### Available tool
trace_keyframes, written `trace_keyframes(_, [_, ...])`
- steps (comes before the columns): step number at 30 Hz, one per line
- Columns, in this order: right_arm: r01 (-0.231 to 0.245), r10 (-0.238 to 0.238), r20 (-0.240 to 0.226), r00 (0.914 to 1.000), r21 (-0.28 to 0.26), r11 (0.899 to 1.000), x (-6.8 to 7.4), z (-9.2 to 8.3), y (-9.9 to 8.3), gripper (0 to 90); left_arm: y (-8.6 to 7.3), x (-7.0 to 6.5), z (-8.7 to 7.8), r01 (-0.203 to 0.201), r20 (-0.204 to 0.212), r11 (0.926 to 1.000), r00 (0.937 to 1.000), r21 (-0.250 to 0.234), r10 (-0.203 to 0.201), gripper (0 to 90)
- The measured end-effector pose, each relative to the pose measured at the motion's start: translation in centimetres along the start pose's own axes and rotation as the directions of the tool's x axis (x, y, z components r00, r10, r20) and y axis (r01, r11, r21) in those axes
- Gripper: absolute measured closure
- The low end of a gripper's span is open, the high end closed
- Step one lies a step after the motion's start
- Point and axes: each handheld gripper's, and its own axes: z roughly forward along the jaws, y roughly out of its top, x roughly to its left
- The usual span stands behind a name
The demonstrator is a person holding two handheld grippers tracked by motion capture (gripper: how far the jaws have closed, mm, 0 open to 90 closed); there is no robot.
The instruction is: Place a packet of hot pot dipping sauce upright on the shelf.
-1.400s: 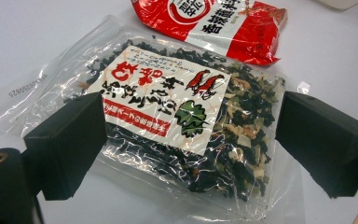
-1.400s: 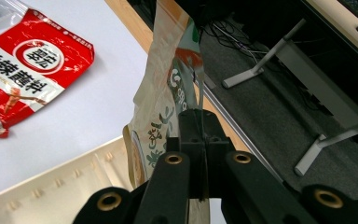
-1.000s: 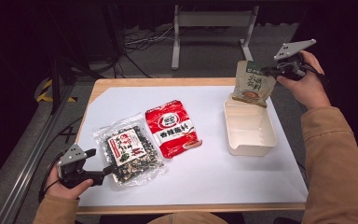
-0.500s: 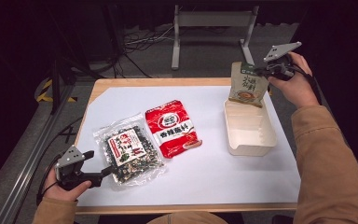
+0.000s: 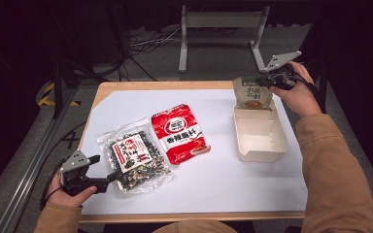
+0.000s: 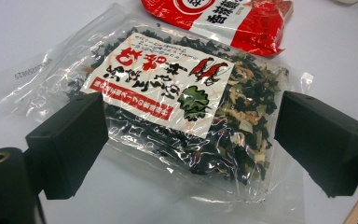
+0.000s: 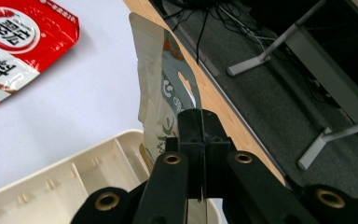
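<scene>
**Packing snack packets into a tray: first packet arriving at the far end**

High view: the right gripper (image 5: 266, 82), at the upper right of the frame, has its jaws pinched flat on the top edge of a beige pouch (image 5: 251, 93), which hangs upright with its lower edge at the far end of the cream tray (image 5: 261, 149). Whether the pouch already rests on the tray floor cannot be told. In the right gripper view the jaws meet with the pouch edge (image 7: 165, 100) clamped between them, the tray wall (image 7: 56, 175) just below at lower left.

The left gripper (image 5: 108, 178), at the lower left of the high view, sits at the near edge of the clear seaweed packet (image 5: 135, 158); the left gripper view shows its jaws standing wide to either side of that packet (image 6: 177, 102), pads apart from the film, so nothing is gripped. The red packet (image 5: 179, 132) lies flat on the white table sheet (image 5: 223, 184), just beside the seaweed packet.

Progress, as judged: nothing is yet lying in the tray. The pouch remains to be lowered and released; the seaweed and red packets are both untouched on the sheet
</scene>
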Motion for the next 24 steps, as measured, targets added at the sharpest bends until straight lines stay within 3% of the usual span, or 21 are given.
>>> trace_keyframes(12, [-0.065,0.065,0.0,0.9979,0.046,0.997,-0.2,0.9,-2.4,87.7,0.3,0.0,0.6,-0.012,0.015,0.9999,0.9998,0.009,0.011,9.8])
trace_keyframes(24, [-0.118,0.118,-0.003,0.993,0.041,0.992,-0.5,0.7,-3.6,84.6,0.4,-0.1,0.8,-0.017,0.018,0.9998,0.9997,0.012,0.017,9.8])
